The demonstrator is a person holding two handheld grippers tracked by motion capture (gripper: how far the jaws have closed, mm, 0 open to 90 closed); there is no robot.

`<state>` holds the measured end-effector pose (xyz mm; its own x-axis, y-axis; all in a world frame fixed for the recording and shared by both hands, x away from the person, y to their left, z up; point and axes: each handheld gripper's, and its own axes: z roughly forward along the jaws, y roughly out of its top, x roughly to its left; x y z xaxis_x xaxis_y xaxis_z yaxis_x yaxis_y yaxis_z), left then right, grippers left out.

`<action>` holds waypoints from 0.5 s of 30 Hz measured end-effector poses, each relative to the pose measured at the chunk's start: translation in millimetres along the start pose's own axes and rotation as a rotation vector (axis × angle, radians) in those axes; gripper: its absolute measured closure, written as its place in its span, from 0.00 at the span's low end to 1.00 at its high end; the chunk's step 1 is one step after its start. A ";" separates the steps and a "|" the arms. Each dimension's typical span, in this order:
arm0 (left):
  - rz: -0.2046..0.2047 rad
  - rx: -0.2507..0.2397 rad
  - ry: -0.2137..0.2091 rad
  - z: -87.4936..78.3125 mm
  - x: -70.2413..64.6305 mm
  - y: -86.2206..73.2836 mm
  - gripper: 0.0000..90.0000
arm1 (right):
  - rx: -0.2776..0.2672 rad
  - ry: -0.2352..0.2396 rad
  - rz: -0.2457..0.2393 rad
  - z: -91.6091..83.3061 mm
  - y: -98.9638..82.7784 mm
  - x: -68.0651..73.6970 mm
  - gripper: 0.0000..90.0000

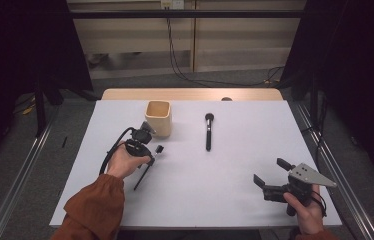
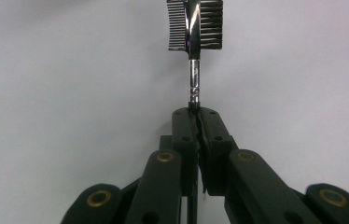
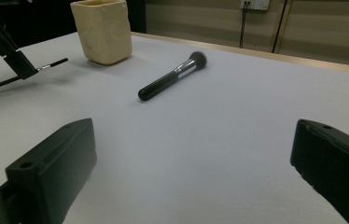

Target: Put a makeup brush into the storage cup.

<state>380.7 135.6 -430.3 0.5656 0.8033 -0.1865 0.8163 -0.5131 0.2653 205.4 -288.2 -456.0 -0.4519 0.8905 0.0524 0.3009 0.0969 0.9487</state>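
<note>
1. Left gripper: jaws pinched on the thin chrome neck of a brow comb-brush, toothed head just above the white tabletop, black handle trailing back.
2. Left hand angled toward the square cream cup just beside it.
3. Matte black powder brush lies mid-table.
4. Right gripper: jaws spread wide, empty, near the front-right corner.

The comb brush has a glossy metal neck, the cup a matt, rough cream surface, the table smooth matt white.
</note>
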 end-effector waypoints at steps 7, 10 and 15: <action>0.015 -0.082 -0.009 -8.6 3.1 -5.9 0.96 | 0.000 0.003 0.001 0.0 0.1 0.1 0.00; 0.020 -0.131 -0.027 -11.3 3.5 -10.0 0.96 | -0.001 0.003 0.000 0.0 0.1 0.0 0.00; 0.041 -0.216 -0.037 -18.6 4.3 -16.6 0.96 | -0.001 0.002 0.005 0.2 0.2 0.4 0.00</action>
<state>367.4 153.2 -418.0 0.6048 0.7695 -0.2051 0.7507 -0.4651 0.4691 205.4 -287.8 -455.9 -0.4523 0.8900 0.0575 0.3021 0.0923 0.9488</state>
